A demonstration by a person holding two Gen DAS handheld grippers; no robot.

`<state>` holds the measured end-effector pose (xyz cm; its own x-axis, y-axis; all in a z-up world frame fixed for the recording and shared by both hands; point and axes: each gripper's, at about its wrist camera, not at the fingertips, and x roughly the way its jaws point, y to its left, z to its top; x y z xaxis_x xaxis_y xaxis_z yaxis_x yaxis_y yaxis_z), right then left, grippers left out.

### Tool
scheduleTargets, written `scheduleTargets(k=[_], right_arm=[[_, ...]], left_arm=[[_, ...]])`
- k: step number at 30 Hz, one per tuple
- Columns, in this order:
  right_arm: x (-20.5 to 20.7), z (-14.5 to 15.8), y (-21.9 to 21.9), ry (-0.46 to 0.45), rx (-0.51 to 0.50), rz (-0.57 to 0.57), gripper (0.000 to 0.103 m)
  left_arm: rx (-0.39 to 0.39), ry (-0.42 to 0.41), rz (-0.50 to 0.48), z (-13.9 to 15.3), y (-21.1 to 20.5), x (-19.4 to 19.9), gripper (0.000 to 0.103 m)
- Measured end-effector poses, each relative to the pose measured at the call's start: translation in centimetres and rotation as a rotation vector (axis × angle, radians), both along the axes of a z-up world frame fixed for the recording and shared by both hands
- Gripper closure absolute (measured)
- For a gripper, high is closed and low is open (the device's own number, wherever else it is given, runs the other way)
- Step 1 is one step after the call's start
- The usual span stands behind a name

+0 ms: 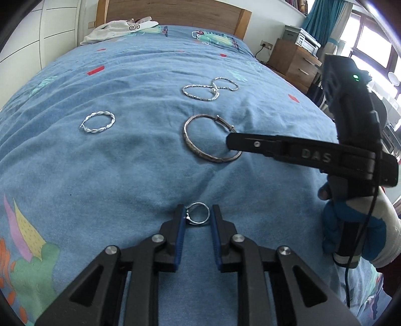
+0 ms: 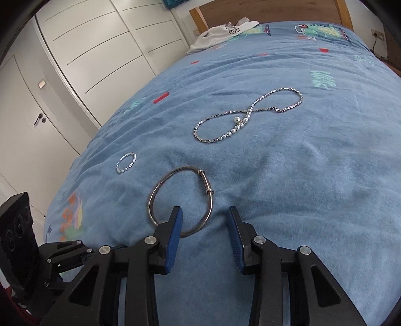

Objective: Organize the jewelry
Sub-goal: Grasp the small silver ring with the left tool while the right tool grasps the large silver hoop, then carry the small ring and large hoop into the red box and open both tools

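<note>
A small silver ring (image 1: 199, 203) lies on the blue bedspread (image 1: 125, 175) between the blue pads of my left gripper (image 1: 198, 213), which is shut on it. Farther back lies a plain silver bangle (image 1: 193, 148) (image 2: 150, 200). My right gripper (image 2: 205, 213) (image 1: 229, 141) stands open over the bangle's near right rim, one finger inside the loop and one outside. A twisted silver bangle (image 1: 95, 131) (image 2: 135, 157) rests to the left. A beaded necklace (image 1: 213, 91) (image 2: 235, 129) lies in a figure eight beyond.
A white garment (image 1: 112, 28) sits by the wooden headboard (image 1: 175, 12). A gloved hand (image 1: 351, 225) holds the right gripper's handle. A nightstand (image 1: 293, 60) stands right of the bed, white wardrobe doors (image 2: 100, 50) left of it.
</note>
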<state>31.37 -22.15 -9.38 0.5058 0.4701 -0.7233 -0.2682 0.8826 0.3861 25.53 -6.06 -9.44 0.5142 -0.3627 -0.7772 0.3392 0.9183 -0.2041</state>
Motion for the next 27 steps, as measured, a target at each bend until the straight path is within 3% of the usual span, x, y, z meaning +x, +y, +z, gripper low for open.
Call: scheduleTargets(k=[3, 7, 11, 20, 27], right_arm=[[0.7, -0.4, 0.7, 0.006, -0.031, 0.011, 0.071], [0.9, -0.5, 0.9, 0.009, -0.058, 0.011, 0.088], [0.3, -0.3, 1.0, 0.002, -0.077, 0.013, 0.096], [-4.7, 1.9, -1.1, -0.026, -0.079, -0.025, 0.099], [-9.6, 5.2, -4.6, -0.062, -0.099, -0.078, 0.099]], left_arm=[[-0.002, -0.004, 0.004, 0.0, 0.0, -0.1, 0.085], [0.000, -0.004, 0.011, 0.1, 0.0, -0.2, 0.085], [0.002, 0.003, 0.019, 0.4, 0.0, -0.5, 0.085], [0.020, 0.012, 0.032, 1.2, -0.4, -1.7, 0.085], [0.012, -0.009, 0.015, 3.6, -1.9, -3.9, 0.085]])
